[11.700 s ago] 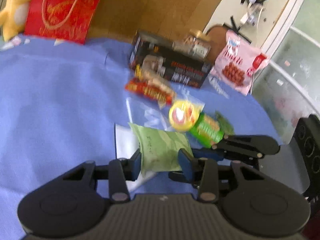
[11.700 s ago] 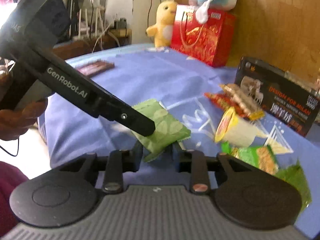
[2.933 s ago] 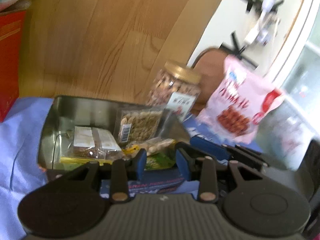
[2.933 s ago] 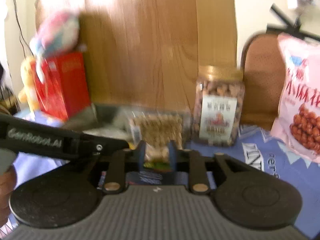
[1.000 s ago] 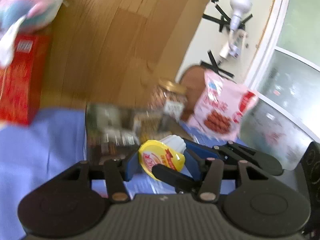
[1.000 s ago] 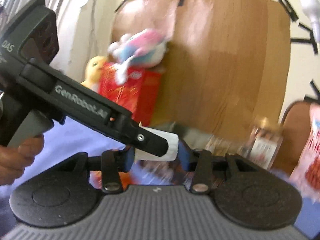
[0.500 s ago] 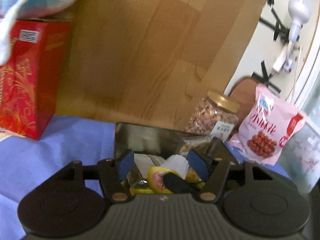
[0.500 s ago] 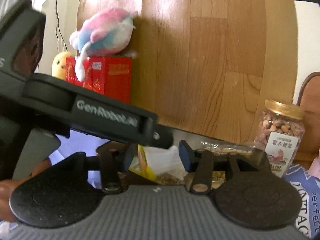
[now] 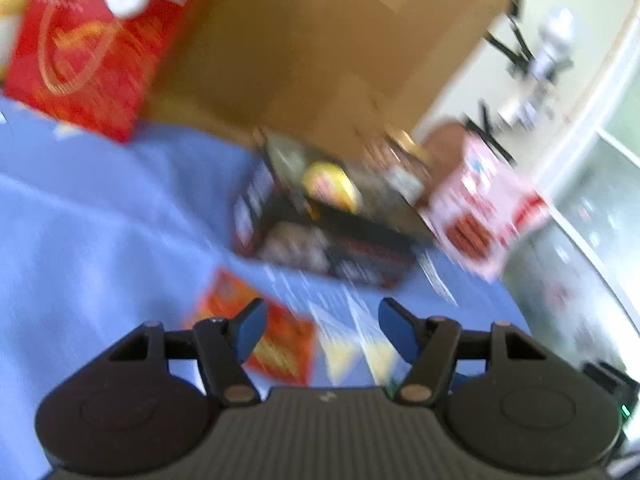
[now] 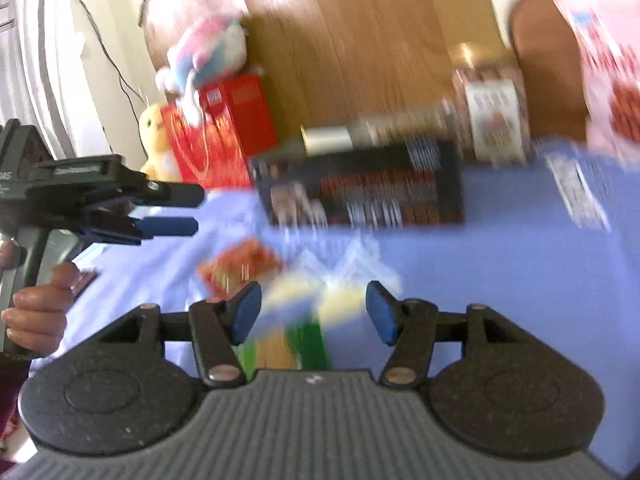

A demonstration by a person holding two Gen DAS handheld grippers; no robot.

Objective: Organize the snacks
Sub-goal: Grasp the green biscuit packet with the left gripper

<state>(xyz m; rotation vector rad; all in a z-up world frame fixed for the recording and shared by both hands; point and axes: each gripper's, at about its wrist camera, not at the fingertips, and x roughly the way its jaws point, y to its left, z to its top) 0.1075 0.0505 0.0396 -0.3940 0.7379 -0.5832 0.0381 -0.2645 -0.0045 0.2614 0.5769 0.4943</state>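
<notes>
The black snack box (image 9: 320, 240) stands on the blue cloth and holds the yellow-lidded cup (image 9: 330, 186) among other packets; it also shows in the right wrist view (image 10: 360, 188). My left gripper (image 9: 322, 324) is open and empty, pulled back above a red-orange snack packet (image 9: 264, 340). My right gripper (image 10: 312, 308) is open and empty above a green and yellow packet (image 10: 288, 328). The red-orange packet (image 10: 240, 266) lies just beyond it. The left gripper (image 10: 160, 210) shows at the left of the right wrist view. Both views are blurred.
A red gift bag (image 9: 92, 48) with plush toys stands at the back left. A nut jar (image 10: 488, 116) and a pink snack bag (image 9: 484, 216) stand to the right of the box. A wooden board (image 9: 320, 40) backs the table. Clear plastic wrappers (image 10: 352, 264) lie on the cloth.
Both grippers let go of the yellow-lidded cup, which now lies in the box. Both have opened wide and pulled back from the box toward the loose packets.
</notes>
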